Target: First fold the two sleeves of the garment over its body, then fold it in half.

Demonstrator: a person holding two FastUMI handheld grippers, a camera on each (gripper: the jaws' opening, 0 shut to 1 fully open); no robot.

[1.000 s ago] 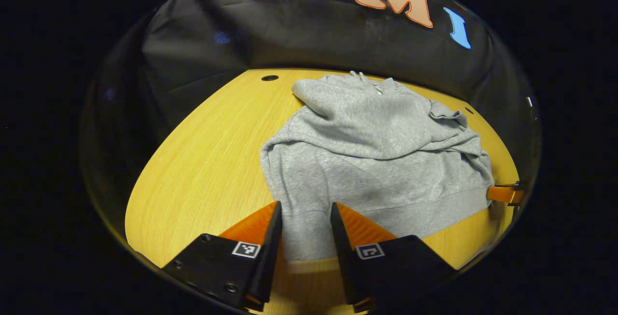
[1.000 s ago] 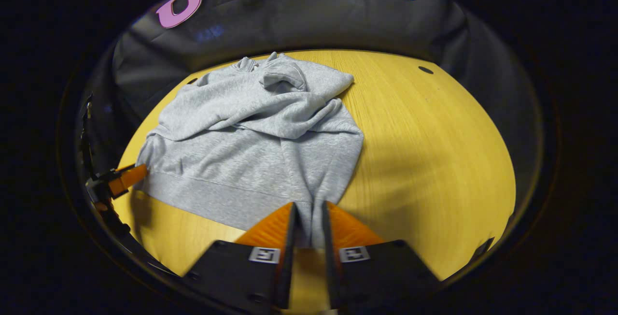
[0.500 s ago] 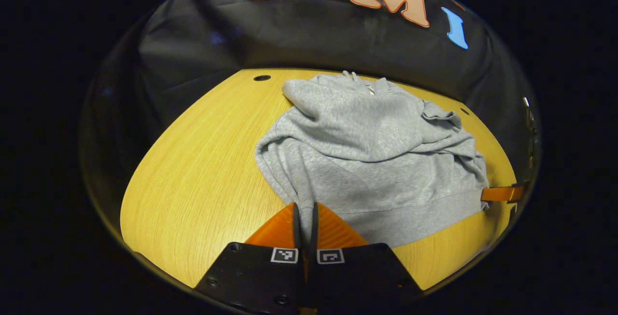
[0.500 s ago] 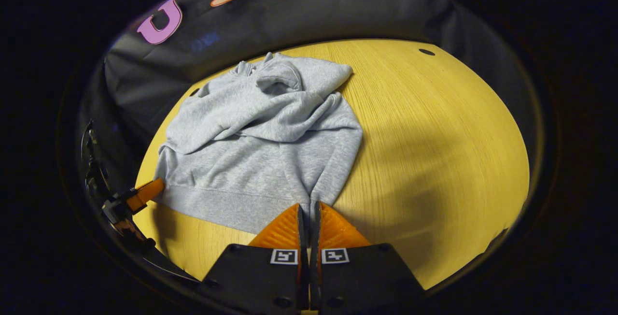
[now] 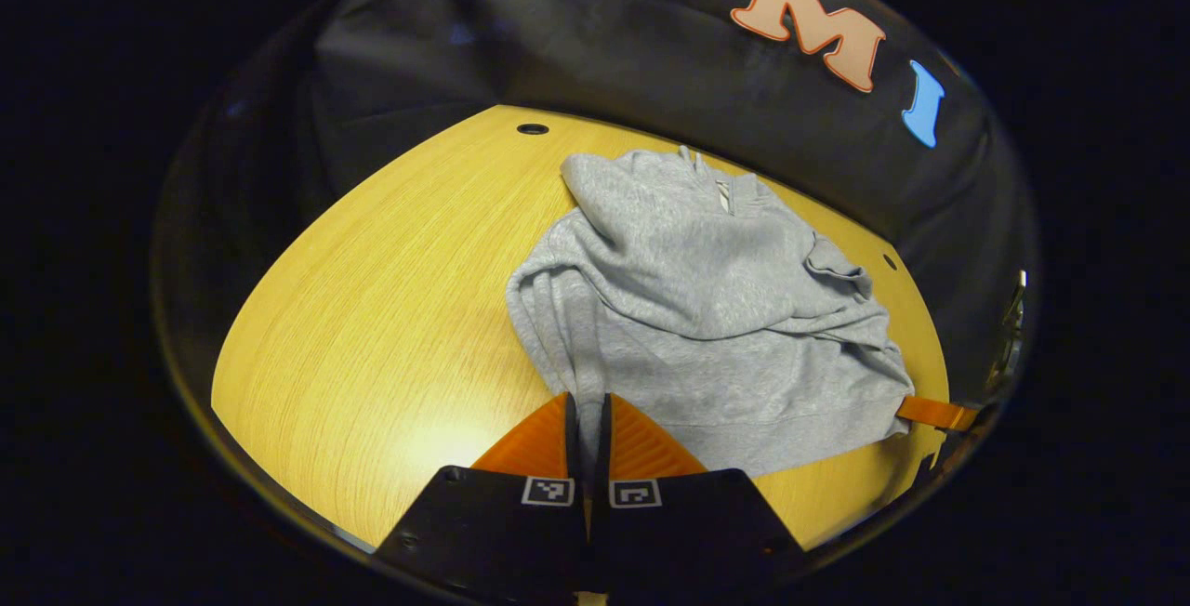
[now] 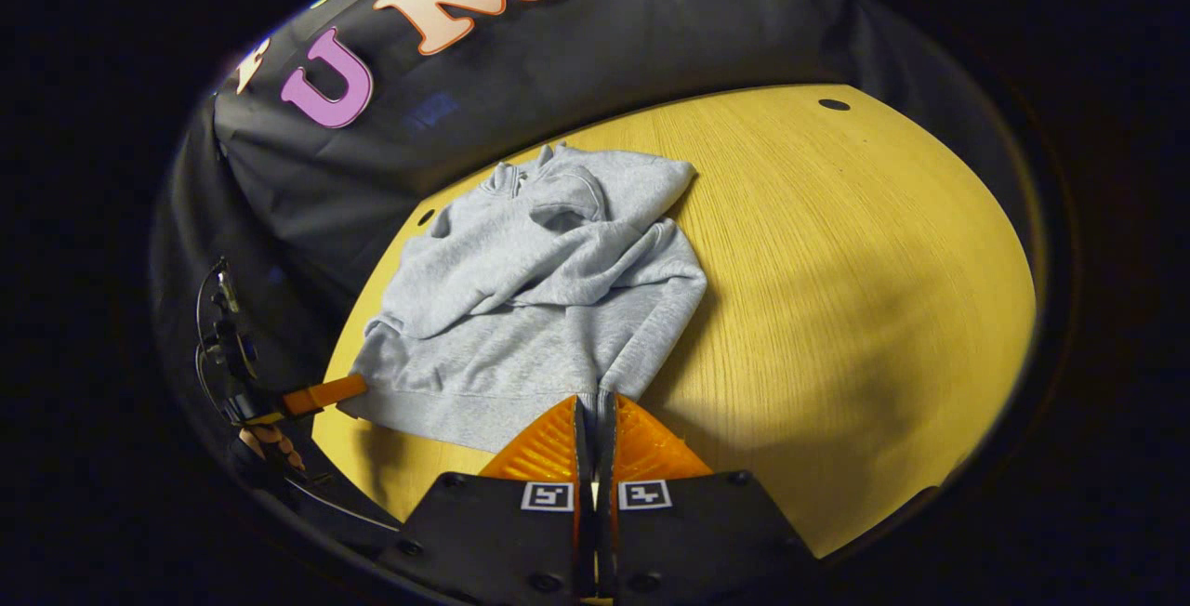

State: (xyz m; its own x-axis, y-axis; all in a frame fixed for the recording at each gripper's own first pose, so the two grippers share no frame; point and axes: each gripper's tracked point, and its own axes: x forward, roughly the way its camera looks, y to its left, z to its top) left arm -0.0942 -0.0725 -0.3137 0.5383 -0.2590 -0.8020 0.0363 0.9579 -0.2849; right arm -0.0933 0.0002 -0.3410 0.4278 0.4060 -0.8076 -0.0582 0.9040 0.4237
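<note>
Two hem corners pinched, half-fold ready to begin

Both sleeves already lie crossed over the chest of the grey fleece hooded sweatshirt (image 5: 707, 309), so you are set up for the last fold. The garment sits on the yellow wood-grain bench (image 5: 372, 309), hood towards the black cloth wall and ribbed hem nearest you.

Your left tongs (image 5: 586, 415) are closed tight on the hem corner at your left, the cloth gathered into a ridge running up between the fingers. Your right tongs (image 6: 593, 411) are closed the same way on the opposite hem corner. Each pair shows in the other's view at the far end of the hem (image 6: 321, 394), which tells you the grips are spread across the full width.

That spacing is the point: holding both corners should keep the hem straight as you carry it towards the hood. Lift evenly, or the loose sleeves may slide off the body.
</note>
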